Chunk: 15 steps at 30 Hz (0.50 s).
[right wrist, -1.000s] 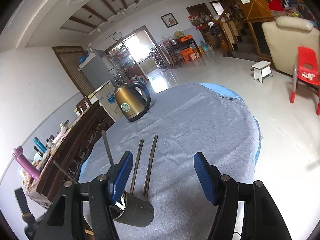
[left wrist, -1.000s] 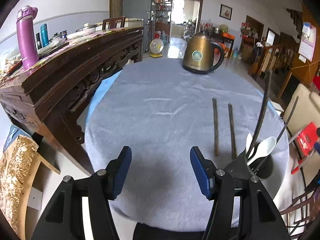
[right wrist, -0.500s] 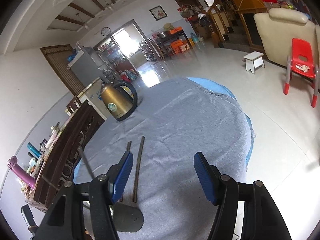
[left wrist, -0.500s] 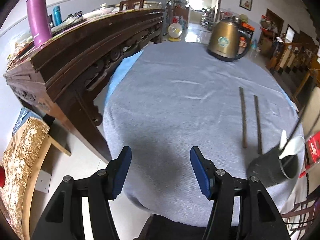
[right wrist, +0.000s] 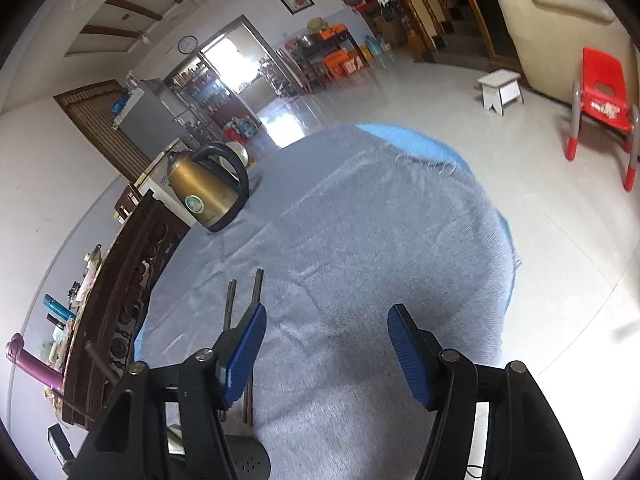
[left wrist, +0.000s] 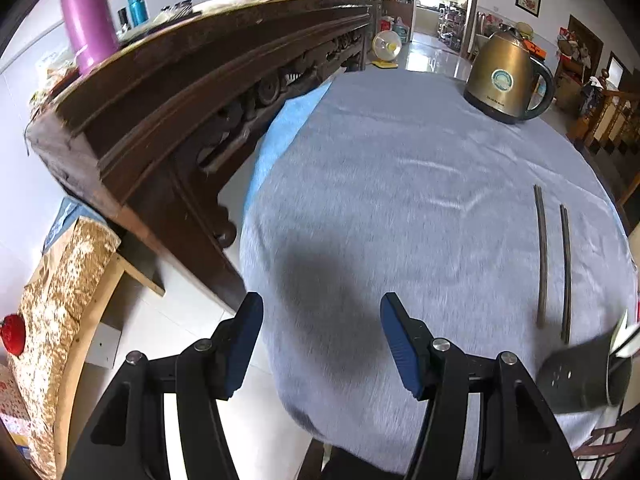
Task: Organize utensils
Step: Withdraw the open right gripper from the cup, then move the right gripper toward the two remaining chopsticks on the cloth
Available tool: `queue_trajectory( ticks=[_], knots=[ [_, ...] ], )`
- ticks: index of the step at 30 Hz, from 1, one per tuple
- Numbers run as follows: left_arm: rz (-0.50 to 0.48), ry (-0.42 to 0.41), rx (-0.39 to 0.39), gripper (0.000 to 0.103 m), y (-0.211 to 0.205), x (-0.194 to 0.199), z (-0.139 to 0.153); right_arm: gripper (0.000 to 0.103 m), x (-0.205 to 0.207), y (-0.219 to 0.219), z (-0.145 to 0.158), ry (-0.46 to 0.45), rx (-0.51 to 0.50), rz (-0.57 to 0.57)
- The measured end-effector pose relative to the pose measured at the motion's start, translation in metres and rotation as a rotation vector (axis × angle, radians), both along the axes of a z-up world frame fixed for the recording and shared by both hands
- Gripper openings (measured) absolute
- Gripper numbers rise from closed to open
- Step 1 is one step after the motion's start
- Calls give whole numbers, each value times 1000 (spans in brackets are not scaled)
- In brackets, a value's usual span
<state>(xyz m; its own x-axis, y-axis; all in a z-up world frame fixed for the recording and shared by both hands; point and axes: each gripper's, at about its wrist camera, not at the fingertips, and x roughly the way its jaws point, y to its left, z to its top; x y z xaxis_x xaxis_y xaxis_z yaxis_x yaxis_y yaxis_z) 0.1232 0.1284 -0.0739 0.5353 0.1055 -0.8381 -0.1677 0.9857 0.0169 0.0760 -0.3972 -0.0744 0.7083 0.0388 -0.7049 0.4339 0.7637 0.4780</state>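
Change since a second ago: both cameras have swung to the left, so the utensil holder slid from the middle right to the far right edge of the left view, and in the right view it dropped behind the left finger.
Left hand-held gripper: open, holds nothing, above the near edge of the counter.
Right hand-held gripper: open, holds nothing, above the grey cloth.
Chopsticks: two dark sticks lying flat and nearly parallel on the cloth, a little apart, their near ends just beside the holder.
Utensil holder: dark perforated cup at the near right of the counter, with a white spoon in it; other contents are blurred.
Kettle: golden, at the far end, well apart from the chopsticks.
Step in hand (my judgement): reach for a chopstick to put it into the holder.
How to do it well: bring the right hand-held gripper back over the sticks, close across one stick near its middle, lift it level, then tip it upright over the holder.
Risk: thin sticks can roll on the cloth.
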Motion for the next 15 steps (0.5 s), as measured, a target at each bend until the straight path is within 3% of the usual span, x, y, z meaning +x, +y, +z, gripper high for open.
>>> queue_trajectory(
  ticks=[15],
  knots=[
    [11, -3, 45, 62, -7, 44, 1, 66, 44, -9, -46, 57, 59, 12]
  ],
)
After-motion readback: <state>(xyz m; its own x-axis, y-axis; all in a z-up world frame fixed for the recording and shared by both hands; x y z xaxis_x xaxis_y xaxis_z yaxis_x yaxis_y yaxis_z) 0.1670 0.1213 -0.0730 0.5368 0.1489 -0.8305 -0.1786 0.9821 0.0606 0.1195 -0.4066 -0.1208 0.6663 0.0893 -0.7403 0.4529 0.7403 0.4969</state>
